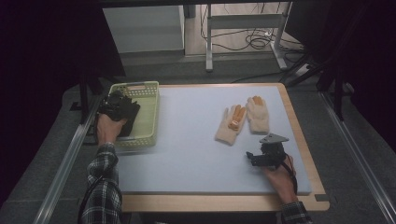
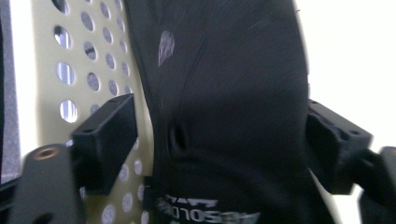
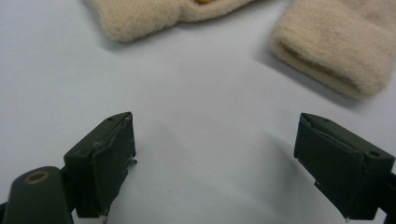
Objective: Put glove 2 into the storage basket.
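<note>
In the high view we see a pale green perforated basket (image 1: 148, 112) at the left edge of the pale tabletop (image 1: 187, 140), and our left gripper (image 1: 116, 106) sits over it with a black glove (image 1: 130, 120) that hangs down into the basket's near half; what else lies in the basket we cannot tell. Well apart, on the right half of the tabletop, two cream knitted gloves lie side by side, the left cream glove (image 1: 230, 125) with orange patches on its fingers and the right cream glove (image 1: 258, 115) with an orange tip. Our right gripper (image 1: 254, 157) rests low on the tabletop, near those gloves and on our side of them. In the left gripper view the black glove (image 2: 233, 107) fills the space between the two jaws, which stand fairly wide and press against its sides, with the holed basket wall (image 2: 88, 60) just behind it. In the right gripper view the jaws stand wide apart with nothing between them, and the cuffs of the left cream glove (image 3: 140, 14) and the right cream glove (image 3: 336, 56) lie on the tabletop beyond.
</note>
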Motion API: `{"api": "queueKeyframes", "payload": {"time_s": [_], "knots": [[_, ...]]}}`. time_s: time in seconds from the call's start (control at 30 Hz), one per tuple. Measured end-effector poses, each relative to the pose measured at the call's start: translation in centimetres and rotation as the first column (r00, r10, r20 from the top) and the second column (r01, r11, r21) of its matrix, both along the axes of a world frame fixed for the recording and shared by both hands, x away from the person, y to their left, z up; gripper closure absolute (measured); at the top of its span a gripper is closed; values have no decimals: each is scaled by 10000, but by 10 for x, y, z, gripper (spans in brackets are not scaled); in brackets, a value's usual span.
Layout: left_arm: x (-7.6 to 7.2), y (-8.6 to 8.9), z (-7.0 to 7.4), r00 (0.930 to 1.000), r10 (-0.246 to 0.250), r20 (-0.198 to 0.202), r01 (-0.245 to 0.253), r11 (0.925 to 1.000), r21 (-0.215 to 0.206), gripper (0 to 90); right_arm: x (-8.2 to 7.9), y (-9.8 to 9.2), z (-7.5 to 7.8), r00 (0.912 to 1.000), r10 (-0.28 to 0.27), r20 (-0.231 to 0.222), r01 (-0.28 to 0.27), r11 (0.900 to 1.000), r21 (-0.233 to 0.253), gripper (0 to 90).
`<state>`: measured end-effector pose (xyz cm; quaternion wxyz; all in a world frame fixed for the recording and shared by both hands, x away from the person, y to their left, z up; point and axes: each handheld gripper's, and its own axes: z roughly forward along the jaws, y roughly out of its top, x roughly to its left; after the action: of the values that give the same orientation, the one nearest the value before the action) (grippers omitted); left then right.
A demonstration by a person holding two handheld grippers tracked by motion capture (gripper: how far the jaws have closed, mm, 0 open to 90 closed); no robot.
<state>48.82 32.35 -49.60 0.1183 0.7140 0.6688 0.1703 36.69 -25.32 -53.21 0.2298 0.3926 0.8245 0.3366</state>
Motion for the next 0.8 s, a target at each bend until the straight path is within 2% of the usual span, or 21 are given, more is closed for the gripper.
{"api": "queueKeyframes", "payload": {"time_s": [0.07, 0.17, 0.3, 0.37, 0.4, 0.53, 0.67, 0.7, 0.73, 0.8], "knots": [[-3, 0, 3, 9999, -78, 92, 78, 10000, 1, 125, 0, 0, 0, 10000, -1, 4, 1, 10000, -9, 123], [-8, 3, 8, 9997, -177, 195, 182, 9996, -234, 108, 0, 0, 0, 10000, 18, 38, -18, 10000, -50, 123], [-14, 10, 14, 9980, -323, 541, 366, 9960, -810, 97, 0, 0, 0, 10000, 17, 49, -17, 10000, -60, 123], [-19, 14, 19, 9947, -446, 927, 567, 9896, -1325, 79, 0, 0, 0, 10000, 12, 58, -12, 10000, -67, 123], [-19, 14, 19, 9947, -446, 927, 567, 9896, -1325, 78, 0, 0, 0, 10000, 12, 58, -12, 10000, -67, 123], [-24, 19, 24, 9907, -204, 1349, 409, 9876, -1516, 86, -1, 0, 0, 10000, 2, 81, -1, 10000, -84, 123], [-27, 19, 28, 9863, -271, 1629, 589, 9792, -1940, 86, -1, 1, 0, 10000, 2, 93, -1, 10000, -91, 122], [-29, 17, 30, 9831, -403, 1785, 776, 9752, -2073, 83, -1, 1, 0, 10000, 0, 84, 1, 10000, -83, 123], [-29, 17, 30, 9831, -403, 1785, 776, 9752, -2073, 76, -1, 1, 0, 10000, 0, 84, 1, 10000, -83, 123], [-31, 14, 32, 9791, -487, 1973, 943, 9689, -2288, 71, -1, 1, 0, 9999, -2, 100, 3, 10000, -95, 123]]}}
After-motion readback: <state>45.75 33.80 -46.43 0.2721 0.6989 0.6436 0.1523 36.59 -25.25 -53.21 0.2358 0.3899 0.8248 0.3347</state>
